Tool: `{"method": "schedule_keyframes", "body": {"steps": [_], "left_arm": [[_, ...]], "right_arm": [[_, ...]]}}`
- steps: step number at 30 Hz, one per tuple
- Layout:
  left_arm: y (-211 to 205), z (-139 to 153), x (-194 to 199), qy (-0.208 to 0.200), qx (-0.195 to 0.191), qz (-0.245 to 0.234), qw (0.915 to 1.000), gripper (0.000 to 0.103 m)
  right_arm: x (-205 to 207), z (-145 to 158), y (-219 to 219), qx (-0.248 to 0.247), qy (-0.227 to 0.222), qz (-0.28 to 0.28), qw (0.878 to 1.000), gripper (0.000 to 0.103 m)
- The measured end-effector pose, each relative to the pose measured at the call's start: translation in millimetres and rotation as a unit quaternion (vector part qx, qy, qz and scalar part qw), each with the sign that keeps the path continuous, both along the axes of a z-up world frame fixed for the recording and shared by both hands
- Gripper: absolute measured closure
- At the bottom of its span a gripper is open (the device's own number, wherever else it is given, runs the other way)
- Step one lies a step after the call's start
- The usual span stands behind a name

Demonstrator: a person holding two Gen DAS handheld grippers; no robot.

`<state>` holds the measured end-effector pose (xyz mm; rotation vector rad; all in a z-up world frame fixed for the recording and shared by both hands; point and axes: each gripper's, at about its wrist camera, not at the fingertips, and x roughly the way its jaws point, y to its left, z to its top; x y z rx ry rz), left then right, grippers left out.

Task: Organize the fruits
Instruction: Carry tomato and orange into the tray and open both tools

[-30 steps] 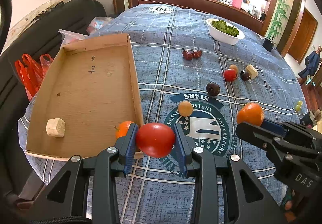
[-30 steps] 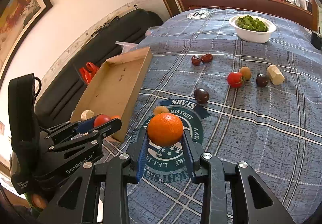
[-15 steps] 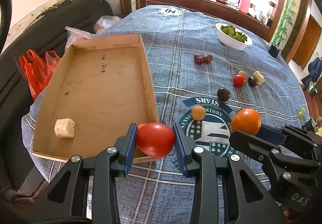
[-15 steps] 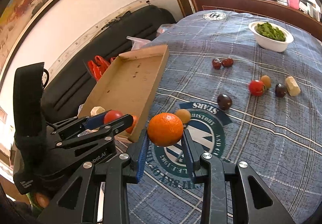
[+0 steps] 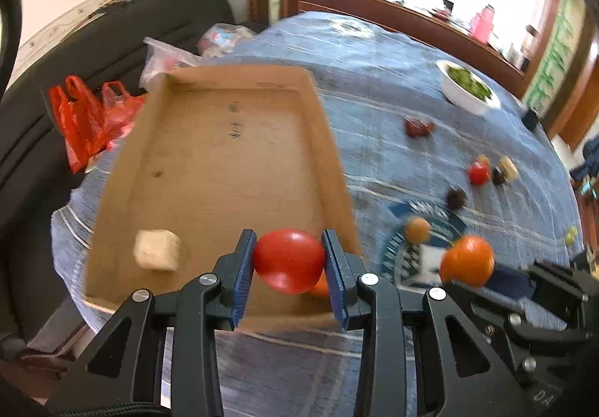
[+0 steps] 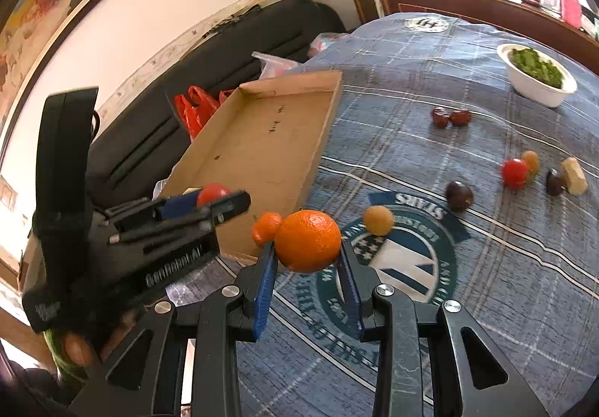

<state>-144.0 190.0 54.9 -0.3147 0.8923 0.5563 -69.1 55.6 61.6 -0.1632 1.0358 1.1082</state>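
My left gripper (image 5: 289, 261) is shut on a red tomato (image 5: 289, 259) and holds it above the near right corner of the shallow cardboard tray (image 5: 221, 170). A pale chunk (image 5: 156, 249) lies in the tray's near left part. A small orange (image 5: 320, 288) sits by the tray's near corner, mostly hidden behind the tomato; it shows in the right wrist view (image 6: 265, 228). My right gripper (image 6: 307, 256) is shut on a big orange (image 6: 307, 241) above the blue cloth, right of the tray (image 6: 258, 151). The left gripper (image 6: 209, 201) shows there with the tomato.
Loose on the blue tablecloth (image 6: 486, 286): a yellow fruit (image 6: 379, 220), a dark plum (image 6: 459, 195), a red tomato (image 6: 514, 173), a pale chunk (image 6: 574, 175), two dark red fruits (image 6: 450, 117). A white bowl of greens (image 6: 537, 74) stands far right. A black sofa with red bags (image 5: 88, 119) lies left.
My left gripper has carried the tomato left, from beside the tray's right wall to above its near corner. My right gripper has followed left with the orange.
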Motion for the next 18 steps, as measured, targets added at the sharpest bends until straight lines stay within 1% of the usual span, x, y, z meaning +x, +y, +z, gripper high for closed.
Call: {"method": "schedule_keyframes", "body": {"steps": [5,9,10,13,18], "left_arm": [[46,4,-7,0.002,-0.001,0.048,0.9988,0.070],[80,-5,-4,0.013,-0.015,0.075,0.9970,0.070],[86,-10,-1,0.022,-0.017,0.078,0.9965,0.070],[96,-21,9,0.039,-0.020,0.084,0.9955,0.070],[99,-33,20,0.065,-0.011,0.083,0.9944,0.070]], "right_arm": [[-2,0,34,0.010,0.008,0.027,1.000,0.070],[-3,-7,72,0.005,0.016,0.051,0.999,0.070],[-4,-10,80,0.003,0.016,0.056,0.998,0.070],[-6,-23,109,-0.021,0.008,0.065,0.998,0.070],[-8,-40,137,-0.051,-0.003,0.081,0.995,0.070]]}}
